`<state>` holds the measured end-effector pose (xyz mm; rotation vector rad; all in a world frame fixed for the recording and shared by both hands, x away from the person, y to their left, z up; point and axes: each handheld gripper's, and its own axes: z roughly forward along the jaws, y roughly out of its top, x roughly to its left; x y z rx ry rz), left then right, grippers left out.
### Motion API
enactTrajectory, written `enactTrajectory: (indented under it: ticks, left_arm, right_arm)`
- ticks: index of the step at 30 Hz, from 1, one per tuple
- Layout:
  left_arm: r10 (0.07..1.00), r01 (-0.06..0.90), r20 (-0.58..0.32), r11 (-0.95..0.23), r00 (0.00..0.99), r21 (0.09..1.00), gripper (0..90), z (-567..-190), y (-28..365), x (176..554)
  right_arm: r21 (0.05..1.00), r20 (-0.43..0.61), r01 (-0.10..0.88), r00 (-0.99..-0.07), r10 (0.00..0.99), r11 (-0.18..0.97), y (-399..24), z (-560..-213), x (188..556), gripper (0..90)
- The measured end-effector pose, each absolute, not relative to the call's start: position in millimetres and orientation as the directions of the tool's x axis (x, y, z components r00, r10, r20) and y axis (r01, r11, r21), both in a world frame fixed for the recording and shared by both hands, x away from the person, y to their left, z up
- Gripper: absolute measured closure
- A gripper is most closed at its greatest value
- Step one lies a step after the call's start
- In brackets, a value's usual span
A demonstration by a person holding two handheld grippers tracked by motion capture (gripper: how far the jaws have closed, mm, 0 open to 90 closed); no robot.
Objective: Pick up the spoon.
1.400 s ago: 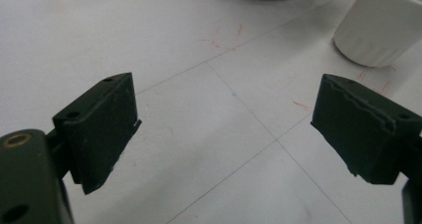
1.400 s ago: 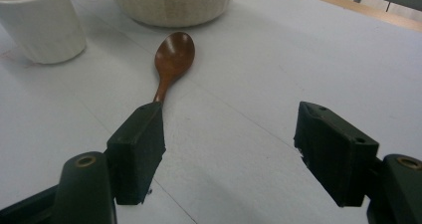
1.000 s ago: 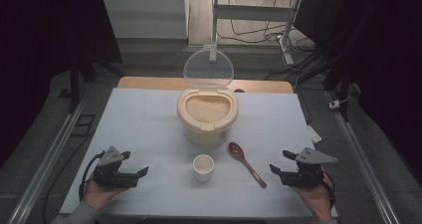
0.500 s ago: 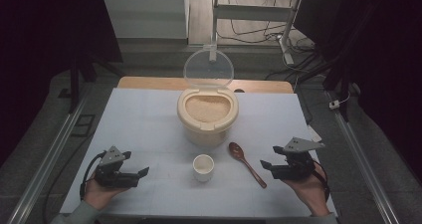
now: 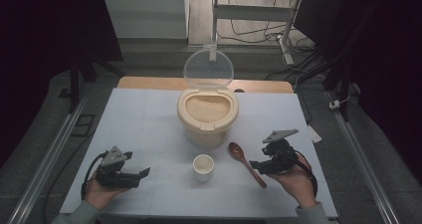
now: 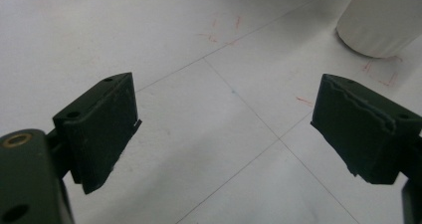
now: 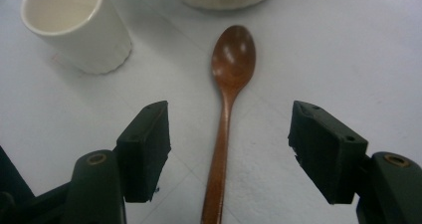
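A brown wooden spoon [image 5: 246, 163] lies on the white table [image 5: 149, 119], bowl toward the rice container [image 5: 207, 115]. My right gripper [image 5: 256, 167] hovers over the spoon's handle. In the right gripper view the spoon [image 7: 233, 59] runs up the middle between the jaws of my right gripper [image 7: 231, 134]. The jaws stand wide and have just been closing a little, and neither pad touches the handle. A small white cup [image 5: 203, 167] stands left of the spoon, and the right gripper view has the cup [image 7: 74, 25] at top left. My left gripper [image 5: 142, 176] rests open at the front left, nothing between its jaws [image 6: 224, 129].
The beige container holds rice, and its clear lid [image 5: 208, 67] stands raised behind it. In the left gripper view the cup [image 6: 383, 20] sits at the top right. Metal rails run along both sides of the table. Cables lie on the floor beyond.
My right gripper has moved left and slightly up, from the table's right side to above the spoon handle. The left gripper, cup, spoon and container have stayed put.
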<state>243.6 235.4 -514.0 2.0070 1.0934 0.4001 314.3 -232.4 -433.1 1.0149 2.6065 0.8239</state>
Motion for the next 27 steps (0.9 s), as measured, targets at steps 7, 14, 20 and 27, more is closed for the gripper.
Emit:
enactTrajectory:
  ticks: [7,14,20,27]
  left_arm:
    - [0.81,0.558,-0.088,-0.316,0.58,0.767,10.9,-515,235,243]
    - [0.811,0.562,-0.086,-0.32,0.579,0.763,10.9,-516,234,243]
    - [0.809,0.561,-0.084,-0.324,0.581,0.762,10.9,-516,234,243]
    - [0.809,0.564,-0.082,-0.328,0.582,0.758,10.9,-517,234,244]
  right_arm:
    - [0.48,-0.007,0.596,-0.731,0.682,0.644,-223,-451,318,37.7]
    - [0.409,0.005,0.622,-0.733,0.68,0.668,-221,-467,323,42.2]
    - [0.363,0.011,0.639,-0.73,0.683,0.678,-220,-476,326,45.7]
    - [0.315,0.02,0.647,-0.736,0.677,0.695,-216,-488,332,51.1]
